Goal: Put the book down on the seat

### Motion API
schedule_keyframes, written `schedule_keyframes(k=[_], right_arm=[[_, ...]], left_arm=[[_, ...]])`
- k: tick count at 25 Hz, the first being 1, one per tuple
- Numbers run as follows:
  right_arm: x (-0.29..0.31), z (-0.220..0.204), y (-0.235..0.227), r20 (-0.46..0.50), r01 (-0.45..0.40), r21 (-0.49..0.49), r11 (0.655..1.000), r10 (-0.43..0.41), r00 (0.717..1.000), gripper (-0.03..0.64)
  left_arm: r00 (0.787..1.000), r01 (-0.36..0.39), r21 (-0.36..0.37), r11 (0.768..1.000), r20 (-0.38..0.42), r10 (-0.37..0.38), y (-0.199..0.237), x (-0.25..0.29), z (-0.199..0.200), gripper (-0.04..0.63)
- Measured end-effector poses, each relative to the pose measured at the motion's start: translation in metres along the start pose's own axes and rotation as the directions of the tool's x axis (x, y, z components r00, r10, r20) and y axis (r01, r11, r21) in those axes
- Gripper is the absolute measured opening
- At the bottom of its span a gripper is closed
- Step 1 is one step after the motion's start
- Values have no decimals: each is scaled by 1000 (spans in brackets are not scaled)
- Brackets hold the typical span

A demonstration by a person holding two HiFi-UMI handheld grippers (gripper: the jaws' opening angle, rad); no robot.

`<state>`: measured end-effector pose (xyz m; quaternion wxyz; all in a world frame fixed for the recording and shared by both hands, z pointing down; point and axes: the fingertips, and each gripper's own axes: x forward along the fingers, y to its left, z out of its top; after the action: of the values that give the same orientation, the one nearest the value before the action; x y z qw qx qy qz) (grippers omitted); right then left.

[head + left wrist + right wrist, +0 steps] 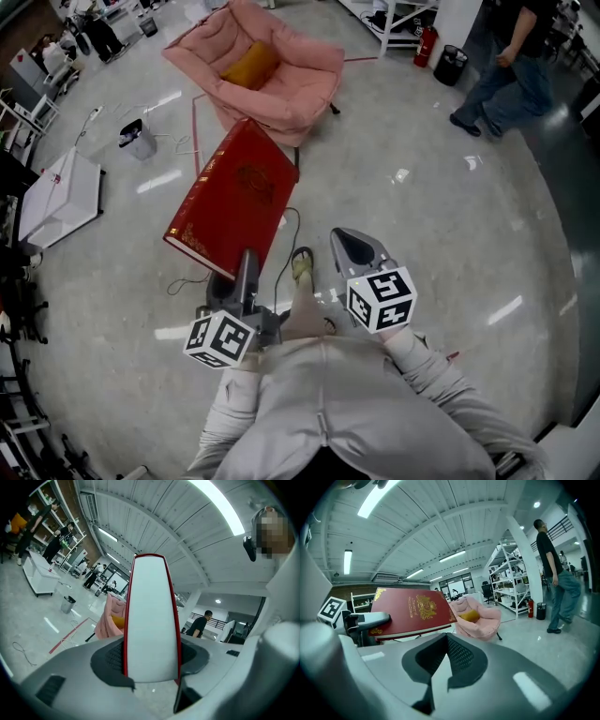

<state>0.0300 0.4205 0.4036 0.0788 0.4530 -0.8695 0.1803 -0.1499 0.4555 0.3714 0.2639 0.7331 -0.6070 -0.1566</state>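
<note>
A large red book (234, 192) with a gold crest hangs tilted above the floor, held by its near edge in my left gripper (246, 267), which is shut on it. In the left gripper view the book's white page edge (152, 620) stands upright between the jaws. The seat, a pink armchair (272, 75) with a yellow cushion (251, 66), stands beyond the book. My right gripper (352, 246) hovers to the right of the book, shut and empty. From the right gripper view the book (410, 611) is at the left and the armchair (478, 618) straight ahead.
A person (511, 66) walks at the upper right. A small bin (138, 139) and a white table (61, 192) are at the left. A cable (281, 244) lies on the floor under the book. A fire extinguisher (426, 45) and a black bin (451, 66) stand behind.
</note>
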Motion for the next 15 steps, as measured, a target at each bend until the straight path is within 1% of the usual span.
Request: schedule_keyframes(k=[9, 12, 15], right_arm=[[25, 8, -31, -27, 28, 0, 1000, -28, 999, 0], [44, 16, -42, -37, 36, -2, 999, -36, 999, 0], [70, 27, -52, -41, 35, -9, 999, -35, 999, 0]], left_arm=[[1000, 23, -3, 1000, -12, -23, 0, 58, 4, 244], [999, 25, -1, 1000, -28, -25, 7, 83, 6, 244], [999, 19, -14, 1000, -39, -20, 17, 113, 9, 244]])
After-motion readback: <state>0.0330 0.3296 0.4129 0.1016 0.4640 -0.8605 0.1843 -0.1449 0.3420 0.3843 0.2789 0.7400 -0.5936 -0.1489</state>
